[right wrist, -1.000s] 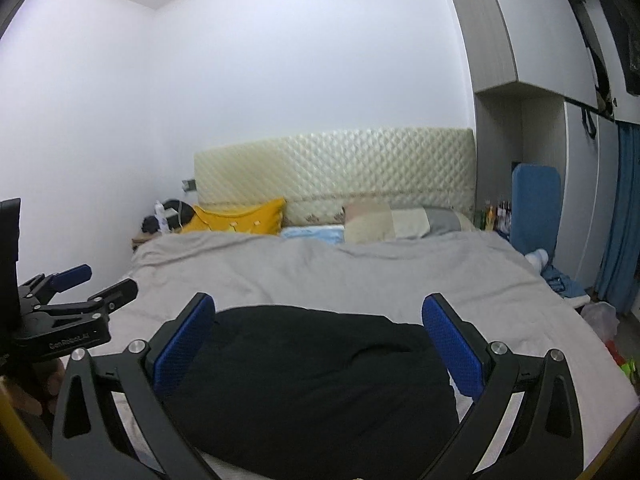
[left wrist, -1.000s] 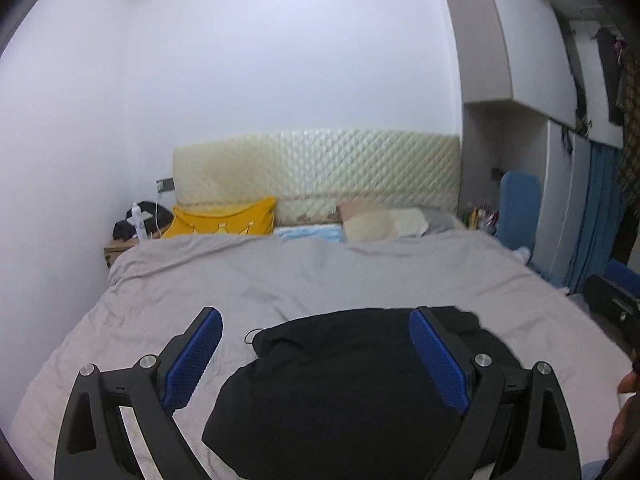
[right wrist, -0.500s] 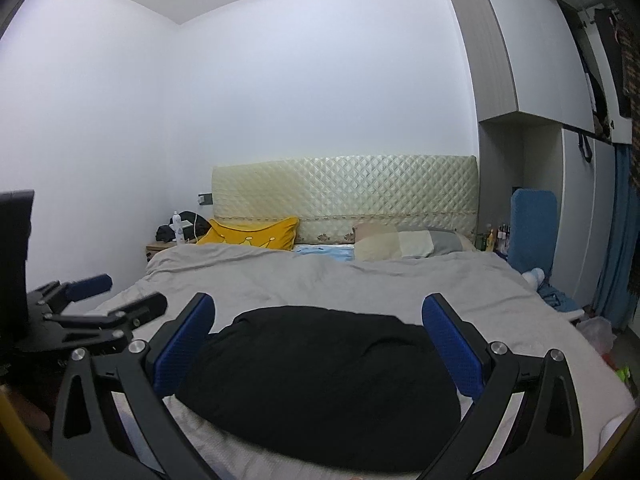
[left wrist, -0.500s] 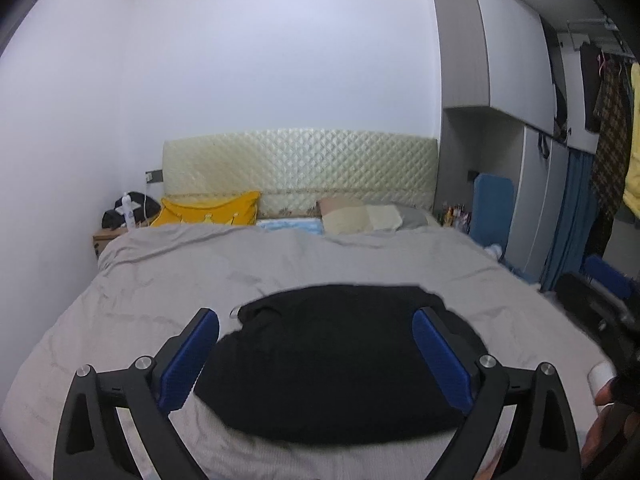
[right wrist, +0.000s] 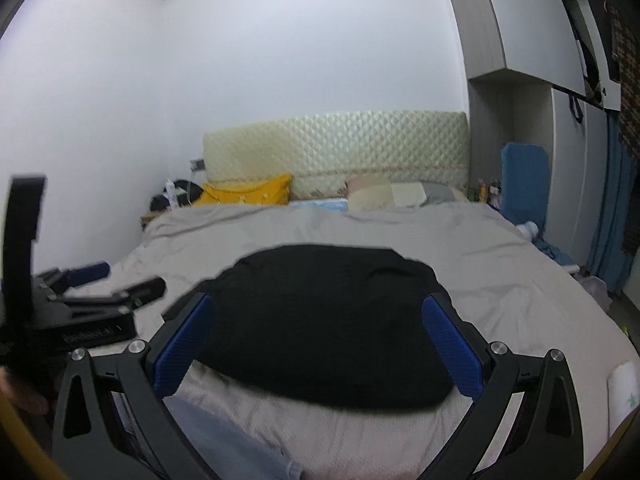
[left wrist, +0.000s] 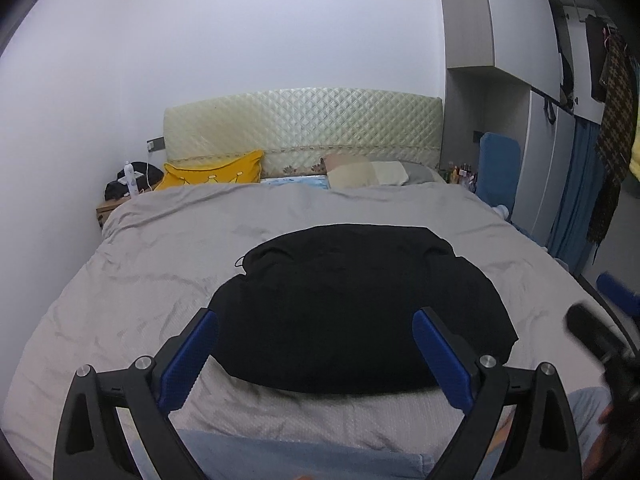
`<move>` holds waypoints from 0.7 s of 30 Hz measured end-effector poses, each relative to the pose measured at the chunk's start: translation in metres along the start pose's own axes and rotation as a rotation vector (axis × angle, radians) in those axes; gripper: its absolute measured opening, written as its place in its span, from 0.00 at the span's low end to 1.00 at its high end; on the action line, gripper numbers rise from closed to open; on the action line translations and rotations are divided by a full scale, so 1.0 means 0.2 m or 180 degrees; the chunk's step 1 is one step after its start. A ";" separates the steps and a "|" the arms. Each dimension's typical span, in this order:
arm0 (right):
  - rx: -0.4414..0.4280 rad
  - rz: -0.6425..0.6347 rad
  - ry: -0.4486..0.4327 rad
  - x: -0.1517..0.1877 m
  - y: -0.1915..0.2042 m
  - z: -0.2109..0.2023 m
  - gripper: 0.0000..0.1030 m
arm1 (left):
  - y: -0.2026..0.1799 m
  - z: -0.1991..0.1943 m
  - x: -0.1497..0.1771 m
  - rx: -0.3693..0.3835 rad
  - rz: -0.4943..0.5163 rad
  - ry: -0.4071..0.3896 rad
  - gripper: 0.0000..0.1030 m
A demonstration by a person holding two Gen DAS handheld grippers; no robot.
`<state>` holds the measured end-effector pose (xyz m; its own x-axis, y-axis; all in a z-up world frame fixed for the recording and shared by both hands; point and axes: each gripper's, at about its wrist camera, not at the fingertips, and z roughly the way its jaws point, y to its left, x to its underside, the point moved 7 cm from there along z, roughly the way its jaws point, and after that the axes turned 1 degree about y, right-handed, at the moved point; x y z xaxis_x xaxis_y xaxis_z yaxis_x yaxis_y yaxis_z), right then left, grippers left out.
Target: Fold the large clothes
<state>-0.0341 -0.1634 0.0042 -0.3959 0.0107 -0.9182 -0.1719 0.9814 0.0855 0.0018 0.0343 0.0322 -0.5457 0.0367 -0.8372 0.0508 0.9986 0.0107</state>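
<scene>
Ahead of me a wide bed [left wrist: 168, 264] under a grey cover fills the room, backed by a cream quilted headboard [left wrist: 304, 124] against plain white walls [left wrist: 240, 32]. A yellow pillow [left wrist: 216, 174] and beige pillows [left wrist: 368, 172] lie at its head, a wooden nightstand [left wrist: 105, 211] at its far left corner. Grey wardrobes [left wrist: 516, 20] and blue curtains [left wrist: 576, 188] line my right.

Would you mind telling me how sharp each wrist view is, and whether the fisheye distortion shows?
Left wrist view: mostly sharp, black garment and headboard crisp; only the right gripper at the edge is smeared. Right wrist view: motion-blurred throughout, garment edges and the left gripper soft. Both: dark corner vignetting, wardrobe lines bowed.
</scene>
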 end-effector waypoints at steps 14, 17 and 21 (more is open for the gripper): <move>0.0098 0.0052 0.0193 0.14 -0.03 0.04 1.00 | -0.02 0.07 0.09 0.0027 -0.0012 0.0185 0.95; 0.0101 0.0061 0.0189 0.13 -0.02 0.03 1.00 | -0.01 0.07 0.09 0.0021 -0.0058 0.0191 0.95; 0.0088 0.0056 0.0184 0.13 -0.01 0.02 1.00 | -0.01 0.06 0.09 0.0034 -0.0069 0.0177 0.95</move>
<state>-0.0400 -0.1637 -0.0223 -0.4504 0.0177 -0.8927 -0.1397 0.9861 0.0901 0.0018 0.0331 0.0102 -0.5925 0.0174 -0.8054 0.0472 0.9988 -0.0132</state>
